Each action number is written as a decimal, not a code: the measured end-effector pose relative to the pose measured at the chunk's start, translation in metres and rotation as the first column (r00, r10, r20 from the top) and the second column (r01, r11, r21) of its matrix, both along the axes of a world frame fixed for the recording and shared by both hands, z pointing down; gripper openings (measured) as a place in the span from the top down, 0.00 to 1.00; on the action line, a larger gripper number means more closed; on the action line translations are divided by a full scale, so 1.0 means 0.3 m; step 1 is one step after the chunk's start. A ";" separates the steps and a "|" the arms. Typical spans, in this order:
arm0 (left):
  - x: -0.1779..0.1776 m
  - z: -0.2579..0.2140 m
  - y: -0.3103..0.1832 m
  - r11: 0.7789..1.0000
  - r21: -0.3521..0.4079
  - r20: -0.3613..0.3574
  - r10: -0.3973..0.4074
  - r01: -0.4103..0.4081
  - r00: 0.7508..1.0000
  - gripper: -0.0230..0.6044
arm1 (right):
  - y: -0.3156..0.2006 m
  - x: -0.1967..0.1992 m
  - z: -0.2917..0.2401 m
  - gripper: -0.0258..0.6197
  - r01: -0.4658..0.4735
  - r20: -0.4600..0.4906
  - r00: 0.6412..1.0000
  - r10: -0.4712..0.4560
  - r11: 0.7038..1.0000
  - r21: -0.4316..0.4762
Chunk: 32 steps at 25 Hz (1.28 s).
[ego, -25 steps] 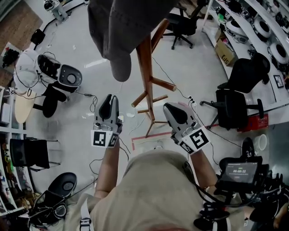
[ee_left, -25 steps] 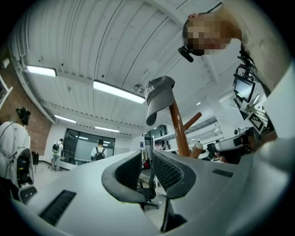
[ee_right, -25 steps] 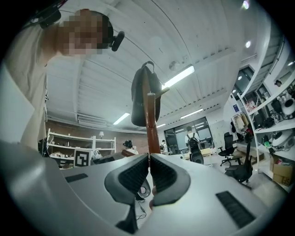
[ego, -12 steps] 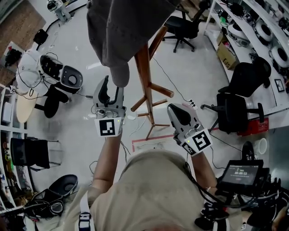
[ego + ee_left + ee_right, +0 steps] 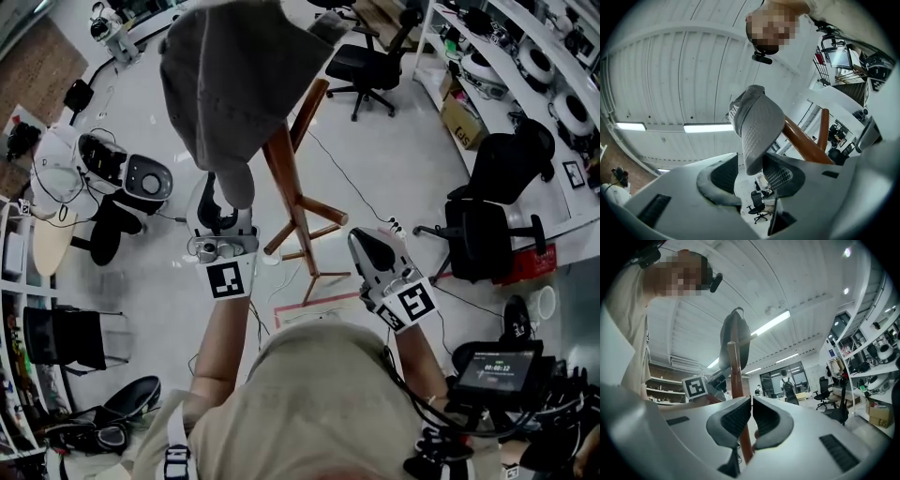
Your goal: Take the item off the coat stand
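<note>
Now left tool (image 5: 221, 195) higher, just opened round cap (image 5: 234, 84).

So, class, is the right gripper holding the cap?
No: the right gripper has its jaws closed with nothing between them, while the cap hangs on the coat stand beyond.

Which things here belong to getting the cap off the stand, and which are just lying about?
Job: grey cap; wooden coat stand; left tongs, just opened, brim between them; right tongs, shut.
Lying about: office chairs; cardboard box; floor cables.
</note>
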<state>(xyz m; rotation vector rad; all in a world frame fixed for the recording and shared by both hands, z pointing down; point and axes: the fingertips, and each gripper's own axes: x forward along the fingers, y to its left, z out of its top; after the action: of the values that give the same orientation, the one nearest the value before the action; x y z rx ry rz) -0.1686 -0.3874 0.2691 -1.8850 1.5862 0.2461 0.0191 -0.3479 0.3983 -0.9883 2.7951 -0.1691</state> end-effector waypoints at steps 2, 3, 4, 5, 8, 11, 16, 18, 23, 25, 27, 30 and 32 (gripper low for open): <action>-0.003 -0.020 0.006 1.000 0.018 -0.001 -0.007 0.007 1.000 0.73 | -0.003 0.006 -0.002 0.93 -0.004 0.001 1.000 0.004 1.000 0.001; -0.009 -0.028 0.009 1.000 0.024 -0.008 -0.013 0.013 1.000 0.80 | -0.004 0.009 -0.003 0.93 -0.005 0.001 1.000 0.005 1.000 0.003; -0.017 -0.033 0.011 0.999 0.026 -0.021 -0.017 0.017 1.000 0.85 | -0.005 0.012 -0.004 0.93 -0.006 0.001 1.000 0.006 1.000 0.004; -0.028 -0.037 0.011 1.000 0.023 -0.039 -0.016 0.017 0.999 0.88 | -0.005 0.013 -0.002 0.93 -0.006 0.001 1.000 0.006 1.000 0.005; -0.061 -0.053 0.014 1.000 0.018 -0.077 -0.002 0.004 0.997 0.90 | -0.004 0.012 0.015 0.93 -0.007 0.006 1.000 0.007 1.000 -0.001; -0.067 -0.086 0.021 0.999 0.036 -0.087 0.000 0.003 0.996 0.90 | -0.010 0.034 0.025 0.93 -0.013 0.002 1.000 0.013 1.000 -0.008; -0.093 -0.143 0.013 0.999 0.018 -0.099 -0.036 0.038 0.994 0.90 | -0.023 0.061 0.010 0.93 -0.030 0.017 0.999 0.030 0.999 -0.009; -0.099 -0.147 0.019 0.999 0.009 -0.095 -0.042 0.043 0.995 0.90 | -0.015 0.068 0.017 0.93 -0.033 0.020 0.999 0.033 0.999 -0.008; -0.108 -0.196 0.000 0.999 -0.009 -0.119 -0.041 0.040 0.992 0.91 | -0.015 0.083 0.004 0.93 -0.037 0.019 0.999 0.037 0.999 -0.002; -0.116 -0.220 -0.012 0.999 -0.014 -0.135 -0.036 0.034 0.990 0.91 | -0.017 0.084 -0.004 0.93 -0.037 0.020 0.999 0.037 0.999 -0.003; -0.141 -0.214 -0.004 0.999 -0.021 -0.154 -0.030 0.027 0.988 0.91 | 0.001 0.069 0.013 0.93 -0.037 0.015 0.999 0.037 0.999 -0.006; -0.186 -0.204 0.016 0.999 -0.029 -0.178 -0.023 0.019 0.984 0.91 | 0.038 0.041 0.040 0.93 -0.036 0.005 0.999 0.036 0.999 -0.008; -0.198 -0.215 0.024 0.999 -0.031 -0.187 -0.018 0.013 0.982 0.91 | 0.054 0.038 0.040 0.93 -0.038 0.006 0.999 0.038 0.999 -0.009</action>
<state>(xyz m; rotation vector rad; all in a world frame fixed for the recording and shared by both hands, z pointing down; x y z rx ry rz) -0.2280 -0.3801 0.2048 -1.9182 1.7361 0.4061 0.0305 -0.3318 0.4102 -1.0401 2.7699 -0.1790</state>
